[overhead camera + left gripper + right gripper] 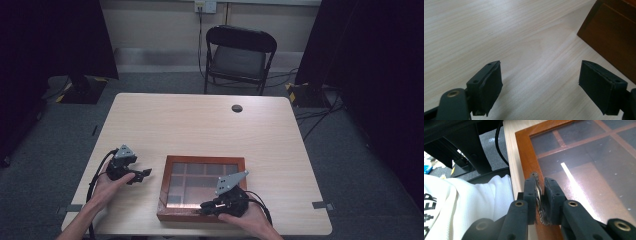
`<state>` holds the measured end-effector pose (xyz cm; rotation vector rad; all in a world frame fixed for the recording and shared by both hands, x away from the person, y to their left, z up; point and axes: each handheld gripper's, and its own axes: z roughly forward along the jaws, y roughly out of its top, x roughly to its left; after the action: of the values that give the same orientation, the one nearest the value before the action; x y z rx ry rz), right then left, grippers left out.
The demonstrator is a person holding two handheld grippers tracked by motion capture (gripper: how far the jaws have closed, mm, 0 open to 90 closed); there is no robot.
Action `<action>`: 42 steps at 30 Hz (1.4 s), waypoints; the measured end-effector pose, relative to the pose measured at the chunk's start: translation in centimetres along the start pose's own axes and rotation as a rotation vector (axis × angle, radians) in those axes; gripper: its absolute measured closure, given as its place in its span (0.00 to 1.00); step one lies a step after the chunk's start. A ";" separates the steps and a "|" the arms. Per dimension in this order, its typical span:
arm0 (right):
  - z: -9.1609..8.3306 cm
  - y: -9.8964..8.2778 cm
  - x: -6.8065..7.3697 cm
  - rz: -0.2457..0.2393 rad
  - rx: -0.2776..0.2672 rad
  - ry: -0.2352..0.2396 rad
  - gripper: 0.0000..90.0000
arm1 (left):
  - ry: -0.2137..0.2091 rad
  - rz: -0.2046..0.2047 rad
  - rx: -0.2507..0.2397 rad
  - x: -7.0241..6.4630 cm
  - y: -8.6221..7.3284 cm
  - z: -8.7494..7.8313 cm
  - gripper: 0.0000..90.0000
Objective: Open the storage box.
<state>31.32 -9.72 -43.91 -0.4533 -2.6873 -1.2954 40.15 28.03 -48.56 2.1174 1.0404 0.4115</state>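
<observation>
- A flat brown wooden box with a glass lid [202, 188] lay on the near part of the pale wooden table [200, 125], close to the person's edge. Through the glass, wooden strips showed that cut the inside into small rooms.
- On the box's near rim sat a small metal latch with a frilly edge [538, 195]. It stood right at the front of the lid.
- The right gripper [539, 197] had its two black jaws pressed tight on that latch. One jaw was on each side of the metal piece. In the high view this right gripper [225, 202] rested at the box's near edge.
- The left gripper [131, 172] was on the table just left of the box, not touching it. In its own view the left gripper [540, 87] had its jaws spread wide with nothing between them. A brown corner of the box [614, 35] showed off to one side.
- The step in hand looked like taking hold of the latch so the lid could be opened.
- The next move likely called for a soft lift or turn of the latch, keeping the grip firm so the thin metal did not slip out.
- The free gripper might need to press on the box frame, or the whole box could slide or tip.
- A black folding chair [239, 57] stood behind the far side of the table.
</observation>
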 end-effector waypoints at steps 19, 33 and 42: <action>-0.5 0.0 -0.4 -0.029 0.019 0.007 0.92 | -0.086 0.003 -0.036 -1.2 0.6 -0.5 0.22; -1.9 1.4 -0.6 -0.011 -0.019 0.036 0.92 | -0.158 -0.014 -0.076 -1.9 1.2 -1.2 0.22; -3.3 3.2 -0.6 -0.029 -0.033 0.031 0.92 | -0.180 -0.003 -0.107 -2.3 1.5 -1.5 0.22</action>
<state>32.83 -10.57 -39.64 -0.3964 -2.6608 -1.3448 38.66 26.30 -46.41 2.0160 0.8984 0.2641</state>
